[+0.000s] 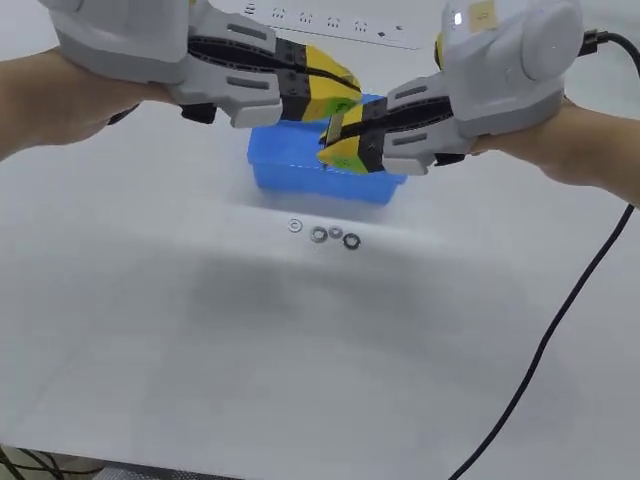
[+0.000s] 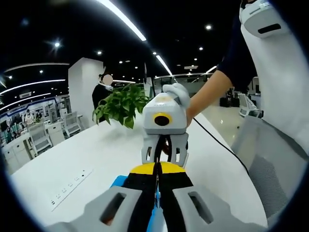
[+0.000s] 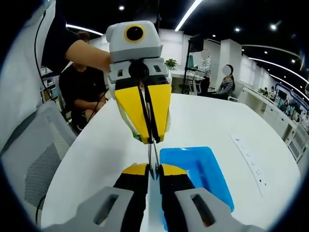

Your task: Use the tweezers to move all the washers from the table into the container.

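Handling call on the washers [image 1: 318, 235]: thin, flat, light, hard metal, probably slippery against steel tips. Best to nip across the ring at 1 side, or thread 1 tip through the hole. Expect skating on the smooth tabletop [image 1: 300, 340] if nudged flat.

Counted 4, in a short row mid-tabletop, just in front of the near wall of the blue container [image 1: 300, 172], not touching it. None seen on the part of its floor on show in the right gripper view.

Tweezers [image 3: 152, 163]: thin, springy, easy to twist in a grip. Take hold mid-shank, leaving the tips free to close.

Left gripper [image 1: 345, 88] and right gripper [image 1: 335, 147] nose to nose above the container. Right jaws pressed together, pinching 1 end of the tweezers. Left jaws closed to a slit on the other end, going by the right gripper view. Looks like a mid-air handover or re-grip, not yet down at the washers.
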{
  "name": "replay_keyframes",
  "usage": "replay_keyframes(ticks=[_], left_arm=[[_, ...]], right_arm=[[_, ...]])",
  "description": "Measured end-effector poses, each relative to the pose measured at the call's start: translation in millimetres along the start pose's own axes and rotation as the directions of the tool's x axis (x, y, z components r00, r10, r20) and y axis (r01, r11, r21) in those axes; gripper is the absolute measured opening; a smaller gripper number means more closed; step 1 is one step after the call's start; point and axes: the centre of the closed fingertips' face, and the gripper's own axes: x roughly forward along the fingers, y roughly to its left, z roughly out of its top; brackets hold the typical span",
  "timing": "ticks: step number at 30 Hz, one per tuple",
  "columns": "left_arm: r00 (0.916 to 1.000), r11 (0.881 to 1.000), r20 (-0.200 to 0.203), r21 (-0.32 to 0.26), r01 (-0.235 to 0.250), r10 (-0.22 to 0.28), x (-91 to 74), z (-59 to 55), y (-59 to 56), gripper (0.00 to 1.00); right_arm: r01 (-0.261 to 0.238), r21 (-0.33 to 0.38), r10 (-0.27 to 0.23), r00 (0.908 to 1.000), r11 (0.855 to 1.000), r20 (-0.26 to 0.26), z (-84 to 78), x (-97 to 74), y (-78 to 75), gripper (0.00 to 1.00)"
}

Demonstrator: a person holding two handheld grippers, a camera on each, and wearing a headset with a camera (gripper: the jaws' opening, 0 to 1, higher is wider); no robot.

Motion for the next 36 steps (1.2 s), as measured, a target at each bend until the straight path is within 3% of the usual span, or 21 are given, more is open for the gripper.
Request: replay_keyframes(ticks=[7,13,16,18,20,22,26,31,36], left_arm=[[0.9999,1.0,0.011,0.003,-0.002,0.002,-2.4,2.2,-9.3,0.04],[0.9998,1.0,0.016,0.001,-0.015,0.015,-6.1,1.8,-16.7,0.04],[0.9995,1.0,0.013,0.005,-0.027,0.027,-10.2,-0.2,-20.6,0.04],[0.9985,0.999,0.027,-0.003,-0.047,0.047,-13.7,-2.0,-21.9,0.04],[0.9977,0.998,0.025,0.002,-0.063,0.063,-16.8,-8.1,-25.4,0.04],[0.9966,0.996,-0.002,0.023,-0.082,0.082,-19.6,-18.6,-27.9,0.04],[0.9965,0.996,0.009,-0.015,-0.083,0.084,-15.4,-20.8,-41.7,0.04],[0.9967,0.996,0.013,-0.033,-0.08,0.08,-10.6,-28.5,-45.1,0.04],[0.9969,0.996,0.017,-0.057,-0.075,0.076,-1.1,-36.5,-47.0,0.04]], right_arm=[[0.001,0.042,-0.001,1.0,0.999,-0.005,-0.6,-2.4,4.6,0.13],[0.003,0.031,-0.002,0.9997,1.0,-0.023,-4.5,-10.0,14.5,0.17],[0.044,0.034,-0.043,0.9981,0.998,-0.043,-13.7,-17.0,14.8,0.23],[0.075,0.062,-0.073,0.997,0.995,-0.025,-16.6,-20.7,16.7,0.25],[0.076,0.069,-0.073,0.9965,0.995,-0.04,-24.9,-23.7,24.4,0.26],[0.092,0.054,-0.088,0.9934,0.994,-0.074,-34.5,-26.5,28.6,0.28],[0.098,0.097,-0.091,0.9928,0.99,-0.078,-46.5,-32.6,43.2,0.32],[0.091,0.125,-0.079,0.9922,0.988,-0.096,-61.1,-39.7,59.4,0.33],[0.11,0.163,-0.094,0.9907,0.98,-0.098,-71.1,-47.8,64.3,0.32]])
